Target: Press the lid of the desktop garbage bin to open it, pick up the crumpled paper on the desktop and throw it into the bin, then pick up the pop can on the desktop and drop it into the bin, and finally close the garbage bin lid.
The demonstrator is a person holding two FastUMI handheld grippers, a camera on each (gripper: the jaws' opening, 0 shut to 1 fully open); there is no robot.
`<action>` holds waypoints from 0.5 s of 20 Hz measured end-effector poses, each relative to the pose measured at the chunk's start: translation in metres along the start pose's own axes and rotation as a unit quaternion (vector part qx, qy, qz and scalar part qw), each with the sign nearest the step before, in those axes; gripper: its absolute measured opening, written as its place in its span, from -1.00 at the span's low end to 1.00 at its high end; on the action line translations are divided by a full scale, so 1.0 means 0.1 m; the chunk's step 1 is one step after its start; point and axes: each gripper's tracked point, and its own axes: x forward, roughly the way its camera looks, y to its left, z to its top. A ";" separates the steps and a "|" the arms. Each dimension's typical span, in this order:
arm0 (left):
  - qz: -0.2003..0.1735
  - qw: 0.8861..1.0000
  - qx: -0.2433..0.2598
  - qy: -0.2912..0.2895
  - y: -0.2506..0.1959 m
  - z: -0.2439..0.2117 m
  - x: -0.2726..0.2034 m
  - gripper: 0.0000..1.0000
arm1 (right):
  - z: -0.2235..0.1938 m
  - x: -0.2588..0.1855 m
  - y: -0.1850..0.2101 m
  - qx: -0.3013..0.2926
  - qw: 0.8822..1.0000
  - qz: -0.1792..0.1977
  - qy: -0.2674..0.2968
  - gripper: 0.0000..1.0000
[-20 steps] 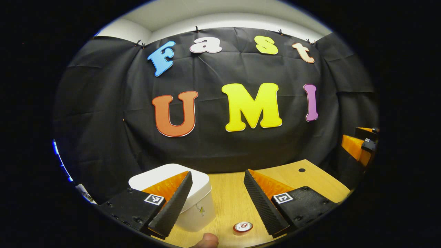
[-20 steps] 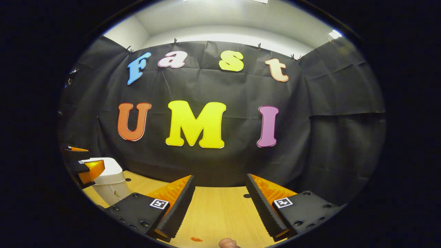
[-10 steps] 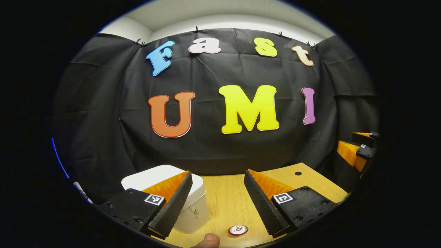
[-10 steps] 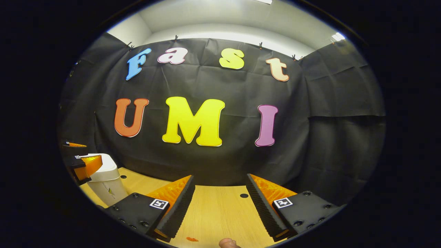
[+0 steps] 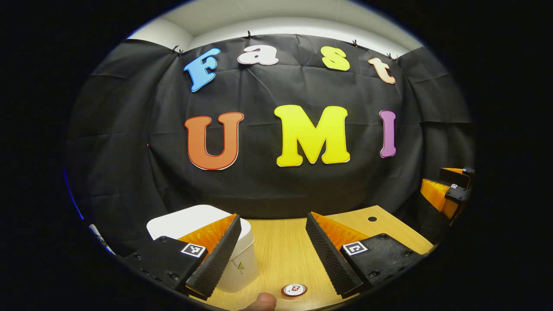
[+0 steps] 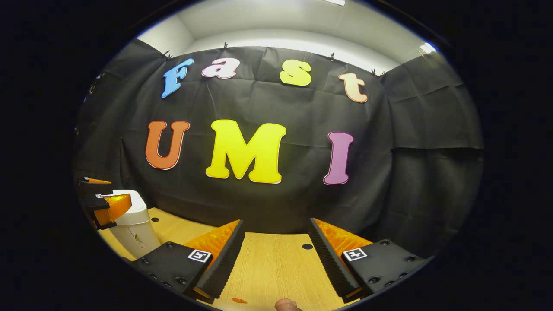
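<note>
**Left gripper view: bin lid shut, both grippers standing open and empty**

Left gripper view is showing me the white bin point(image 5: 235, 255) low on the left, with its lid point(image 5: 181, 220) lying flat and shut. I am judging the opening press as not yet made. The left gripper point(image 5: 270, 252) is hanging above the wooden desk point(image 5: 281, 242) with its fingers spread wide and nothing between them. Its left finger point(image 5: 216, 255) is crossing in front of the bin's near corner; whether it is touching the lid I cannot tell. The bin is lying to the left of the finger gap, so I am expecting the press to call for a shift to the left and down onto the lid.

The pop can point(image 5: 294, 290) is standing upright at the bottom edge, its round top facing the camera, just inside the right finger and close beneath the gap. A fingertip point(image 5: 261, 300) of the holding hand is showing beside it.

In the right gripper view, the right gripper point(image 6: 276, 255) is also standing wide open and empty over bare desk. The bin point(image 6: 134, 231) is sitting far off to its left, with the left gripper point(image 6: 101, 203) against it. I am judging the left hand the nearer one for the lid. I am not making out any crumpled paper.
</note>
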 end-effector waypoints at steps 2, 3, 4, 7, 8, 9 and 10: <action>-0.001 1.000 -0.001 -0.001 0.00 0.01 0.01 0.98 | -0.03 0.03 0.01 0.000 1.000 0.001 0.004 0.87; 0.000 1.000 0.000 -0.002 0.01 0.02 0.01 0.98 | -0.04 0.03 0.00 0.000 1.000 0.001 0.007 0.89; 0.002 1.000 0.001 -0.003 0.01 0.02 0.03 0.98 | -0.05 0.04 0.02 0.001 1.000 0.003 0.009 0.89; 0.007 1.000 0.007 0.005 0.04 -0.02 0.06 0.98 | -0.06 0.05 0.04 -0.001 1.000 0.006 0.010 0.89; 0.010 1.000 0.010 0.013 0.05 -0.04 0.08 0.98 | -0.06 0.05 0.06 -0.002 1.000 0.007 0.011 0.89; 0.009 1.000 0.012 0.019 0.05 -0.07 0.09 1.00 | -0.07 0.06 0.07 -0.003 1.000 0.007 0.012 0.89; 0.007 1.000 0.009 0.021 0.05 -0.07 0.09 0.96 | -0.08 0.06 0.07 -0.003 1.000 0.008 0.013 0.89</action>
